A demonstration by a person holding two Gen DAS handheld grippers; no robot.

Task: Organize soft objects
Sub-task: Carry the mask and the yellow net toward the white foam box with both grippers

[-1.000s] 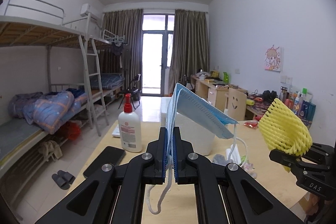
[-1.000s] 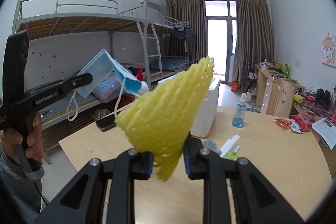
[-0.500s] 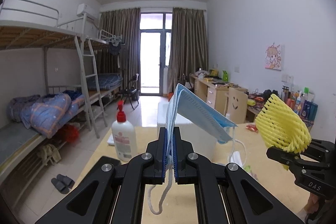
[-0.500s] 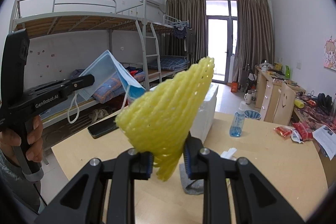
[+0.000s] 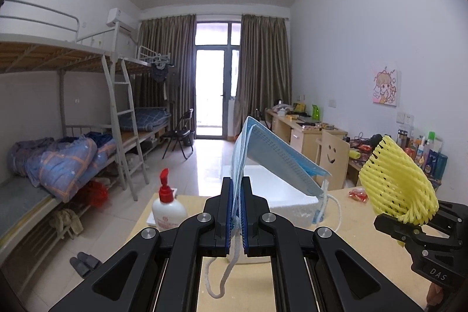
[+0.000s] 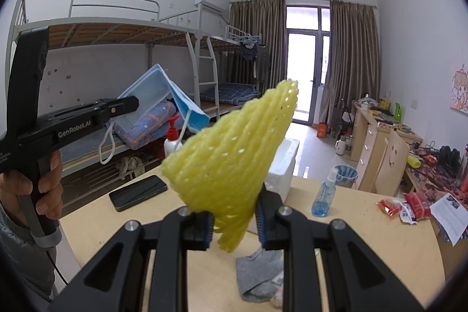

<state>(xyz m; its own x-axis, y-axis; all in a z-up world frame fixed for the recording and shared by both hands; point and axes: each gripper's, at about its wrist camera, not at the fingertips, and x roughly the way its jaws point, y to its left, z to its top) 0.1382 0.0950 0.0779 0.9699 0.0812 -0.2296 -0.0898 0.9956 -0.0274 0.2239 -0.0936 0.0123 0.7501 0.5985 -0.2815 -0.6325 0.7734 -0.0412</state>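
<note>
Left gripper (image 5: 237, 212): clenched tight on the folded edge of a blue face mask (image 5: 272, 160), held up off the table (image 5: 345, 221). The mask's body fans up and to the right above the jaws; one white ear loop hangs below them, a second dangles at the mask's far corner.
Left gripper, from the right wrist view: a hand (image 6: 32, 189) grips its black handle at the left edge, the mask pinched at its tip.
Right gripper (image 6: 234, 221): closed on a yellow foam fruit net (image 6: 234, 154) — the pads squeeze the net's lower end and the rest stands up as a broad cone above the jaws.
Position of the pair: both tools are in the air over the table, side by side and apart.
White foam box (image 5: 280, 195): on the table, straight beyond the left gripper and partly hidden by the mask.
Grey cloth item (image 6: 257, 277): lying crumpled on the table, directly below the right gripper — its kind cannot be told.
Other table items: white pump bottle with red nozzle (image 5: 166, 209), black phone (image 6: 137, 192), blue spray bottle (image 6: 324, 195), red snack packets (image 6: 406, 203).
</note>
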